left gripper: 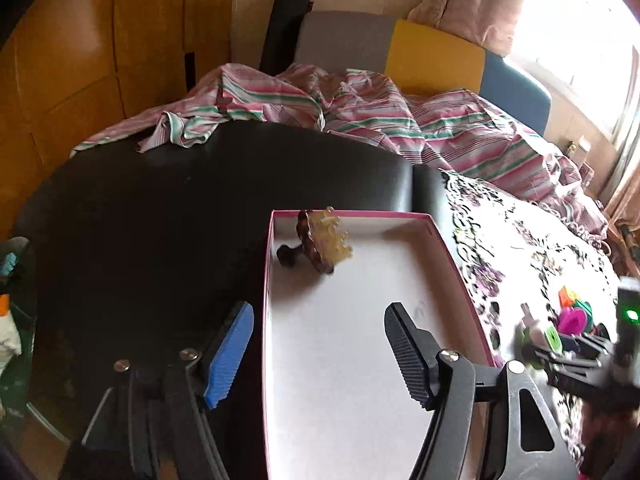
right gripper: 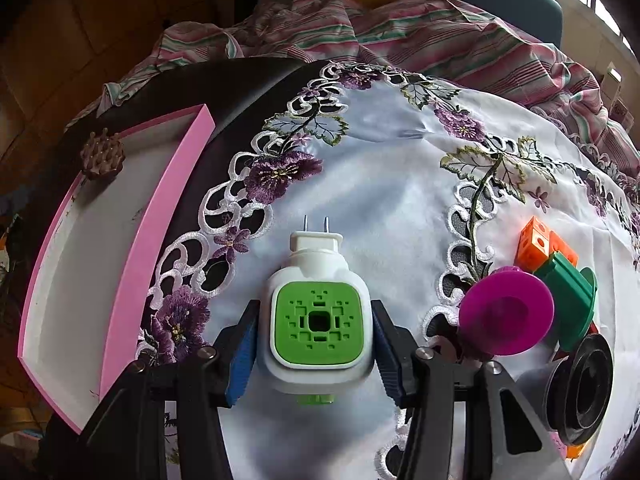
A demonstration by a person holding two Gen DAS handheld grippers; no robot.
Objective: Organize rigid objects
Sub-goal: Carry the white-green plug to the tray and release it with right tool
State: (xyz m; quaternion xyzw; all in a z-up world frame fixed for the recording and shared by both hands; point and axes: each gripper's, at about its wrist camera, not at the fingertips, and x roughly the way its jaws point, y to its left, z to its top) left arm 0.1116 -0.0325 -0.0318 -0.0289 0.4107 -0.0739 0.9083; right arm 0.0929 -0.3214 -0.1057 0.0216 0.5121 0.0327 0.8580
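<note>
Since the left hand-held gripper (left gripper: 318, 354) hangs with its jaws apart and nothing between them, right over the near end of the pink-edged box (left gripper: 456, 256), I'd say that side is finished with its drop. The brown seed-pod thing (left gripper: 320, 246) looks blurred at the box's far left corner, well ahead of the fingers, so I can't tell if it has settled. Next up is the right hand-held gripper (right gripper: 314, 354), closed on the white plug-in device (right gripper: 318, 320) at its sides. That's a smooth rounded shell with a green vented face and two prongs pointing away from the fingers. I'd lift it straight, keep the squeeze steady so it doesn't twist, and carry it left to the box. Just right of that gripper sit the magenta disc (right gripper: 506, 312), green piece (right gripper: 570, 292), orange block (right gripper: 538, 242) and black spool (right gripper: 582, 388) on the table.
</note>
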